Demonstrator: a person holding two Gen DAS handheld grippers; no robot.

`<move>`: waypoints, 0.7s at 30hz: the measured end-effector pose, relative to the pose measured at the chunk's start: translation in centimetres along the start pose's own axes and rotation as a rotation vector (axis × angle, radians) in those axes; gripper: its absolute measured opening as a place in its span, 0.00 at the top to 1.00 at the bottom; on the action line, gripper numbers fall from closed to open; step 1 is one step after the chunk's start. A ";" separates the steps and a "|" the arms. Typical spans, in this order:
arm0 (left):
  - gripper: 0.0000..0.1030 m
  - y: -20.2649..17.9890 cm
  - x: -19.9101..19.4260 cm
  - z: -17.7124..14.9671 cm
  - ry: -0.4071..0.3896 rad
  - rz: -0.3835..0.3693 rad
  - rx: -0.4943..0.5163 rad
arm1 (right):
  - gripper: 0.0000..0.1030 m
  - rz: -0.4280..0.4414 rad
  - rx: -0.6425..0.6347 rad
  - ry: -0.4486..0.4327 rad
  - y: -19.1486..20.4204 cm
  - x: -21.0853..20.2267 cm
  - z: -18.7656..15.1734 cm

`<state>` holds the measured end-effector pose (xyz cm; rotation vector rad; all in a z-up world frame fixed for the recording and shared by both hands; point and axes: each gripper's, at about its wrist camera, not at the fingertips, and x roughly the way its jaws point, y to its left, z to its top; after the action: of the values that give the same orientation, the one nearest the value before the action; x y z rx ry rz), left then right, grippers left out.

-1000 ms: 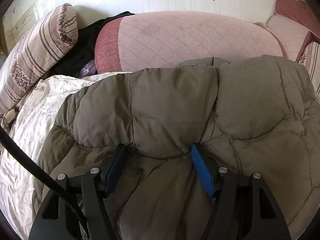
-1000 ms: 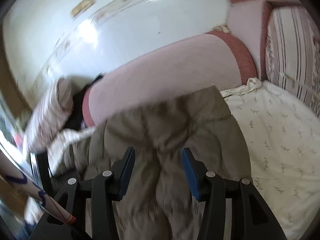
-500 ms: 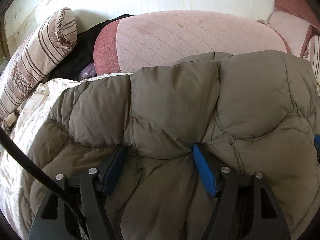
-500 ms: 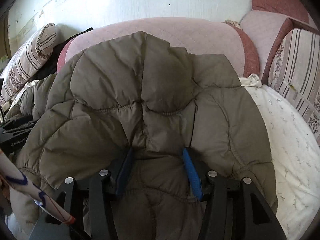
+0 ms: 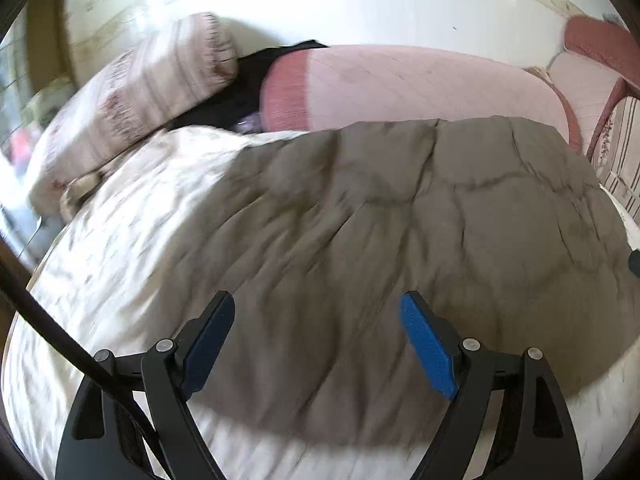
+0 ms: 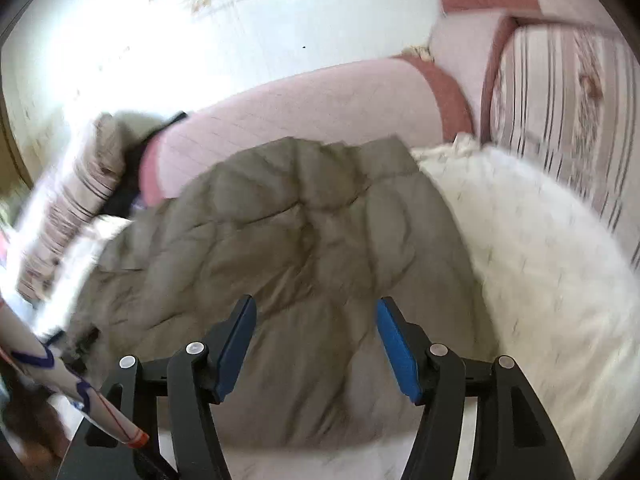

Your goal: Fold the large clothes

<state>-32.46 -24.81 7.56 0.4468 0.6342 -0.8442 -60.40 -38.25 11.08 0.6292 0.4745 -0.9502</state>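
An olive-grey quilted puffer jacket point(image 5: 420, 232) lies spread flat on a bed covered by a cream patterned sheet point(image 5: 128, 240). It also shows in the right wrist view point(image 6: 312, 240), folded into a rough rectangle. My left gripper point(image 5: 320, 308) is open and empty, held above the jacket's near edge. My right gripper point(image 6: 314, 312) is open and empty above the jacket's near part. Both views are motion-blurred.
A pink quilted headboard cushion point(image 5: 420, 84) runs along the back by the white wall. A striped pillow point(image 5: 136, 96) leans at the left with dark clothing point(image 5: 248, 92) behind it. A striped cushion point(image 6: 568, 112) stands at the right. A printed sleeve point(image 6: 60, 384) shows at lower left.
Both grippers have let go of the jacket and opened wide. The jacket has dropped flat onto the bed, and both grippers have pulled back and up from it.
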 end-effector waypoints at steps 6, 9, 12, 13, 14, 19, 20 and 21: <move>0.18 4.1 -3.0 -2.8 0.044 0.055 -0.128 | 0.35 0.030 -0.022 -0.013 2.8 -3.1 -2.9; 0.18 4.3 -3.4 -2.3 0.023 0.076 -0.119 | 0.35 0.020 -0.061 -0.045 3.9 -3.1 -3.3; 0.18 3.5 -3.3 -2.2 -0.011 0.087 -0.103 | 0.35 0.025 -0.089 -0.046 4.6 -1.9 -3.5; 0.18 3.2 -3.1 -2.1 -0.017 0.087 -0.101 | 0.35 0.030 -0.101 -0.036 4.9 -1.4 -3.8; 0.18 2.9 -2.7 -2.1 -0.026 0.087 -0.100 | 0.35 0.031 -0.113 -0.022 5.2 -0.6 -3.8; 0.18 2.0 1.1 -2.1 0.003 0.072 -0.089 | 0.35 0.003 -0.200 -0.017 6.9 2.5 -3.9; 0.18 1.8 1.8 -2.1 0.015 0.077 -0.084 | 0.35 -0.011 -0.213 0.003 7.1 3.4 -4.0; 0.18 1.6 2.4 -2.1 0.015 0.086 -0.074 | 0.35 -0.019 -0.221 0.024 7.2 4.3 -4.1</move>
<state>-30.69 -23.90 4.61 0.4107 0.6532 -0.7341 -52.44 -34.94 7.45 0.4368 0.5983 -0.8939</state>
